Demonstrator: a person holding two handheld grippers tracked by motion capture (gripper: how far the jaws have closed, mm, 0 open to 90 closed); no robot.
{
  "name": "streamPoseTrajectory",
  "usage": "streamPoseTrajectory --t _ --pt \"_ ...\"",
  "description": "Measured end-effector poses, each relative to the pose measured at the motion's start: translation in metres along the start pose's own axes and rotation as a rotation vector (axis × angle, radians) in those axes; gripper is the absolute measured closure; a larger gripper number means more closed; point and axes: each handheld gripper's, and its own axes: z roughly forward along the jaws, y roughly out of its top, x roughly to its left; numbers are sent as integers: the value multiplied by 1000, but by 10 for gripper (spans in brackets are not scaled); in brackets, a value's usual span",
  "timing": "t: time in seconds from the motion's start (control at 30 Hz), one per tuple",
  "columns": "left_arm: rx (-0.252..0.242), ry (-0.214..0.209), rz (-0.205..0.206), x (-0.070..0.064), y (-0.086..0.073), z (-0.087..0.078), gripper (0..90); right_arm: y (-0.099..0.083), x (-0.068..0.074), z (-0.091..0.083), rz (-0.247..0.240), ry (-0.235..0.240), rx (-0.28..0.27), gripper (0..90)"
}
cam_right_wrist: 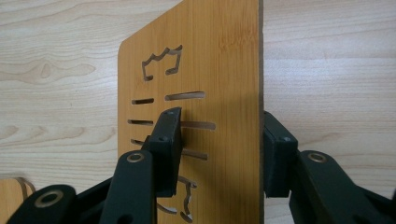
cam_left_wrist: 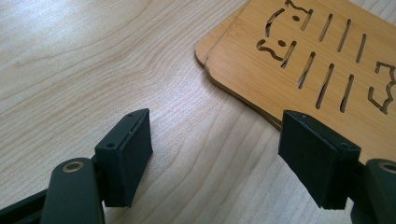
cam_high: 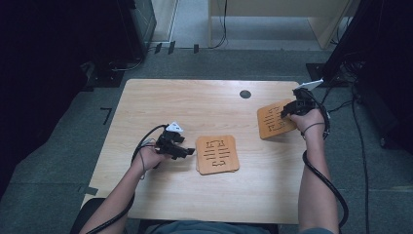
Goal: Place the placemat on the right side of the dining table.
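Thin bamboo boards with slot and animal cut-outs are on the wooden table [cam_high: 160, 102]. A stack [cam_high: 217, 154] of at least two lies flat at the centre; its corner [cam_left_wrist: 299, 46] is in front of my left gripper [cam_left_wrist: 217, 135]. That left gripper [cam_high: 187, 152] is open, just left of the stack, low over bare table with nothing between its jaws. At the right, my right gripper [cam_high: 288, 112] is shut on another bamboo board [cam_high: 272, 122], which is tilted up off the table. In the right gripper view this board [cam_right_wrist: 210, 56] stands edge-on between the jaws of the gripper [cam_right_wrist: 222, 126].
A dark round grommet [cam_high: 245, 94] sits near the table's far edge. Cables trail from both grippers along the forearms. Dark equipment and wires [cam_high: 350, 73] stand on the grey floor beyond the table's right corner.
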Motion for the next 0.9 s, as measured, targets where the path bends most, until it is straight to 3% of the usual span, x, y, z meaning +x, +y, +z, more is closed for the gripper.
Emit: streamPoseTrajectory --t 0.5,0.9 --pt "0 1 1 0 0 0 247 -2 -12 15 29 53 3 513" --pt "-1 2 3 0 0 0 245 -3 -17 23 22 57 1 464"
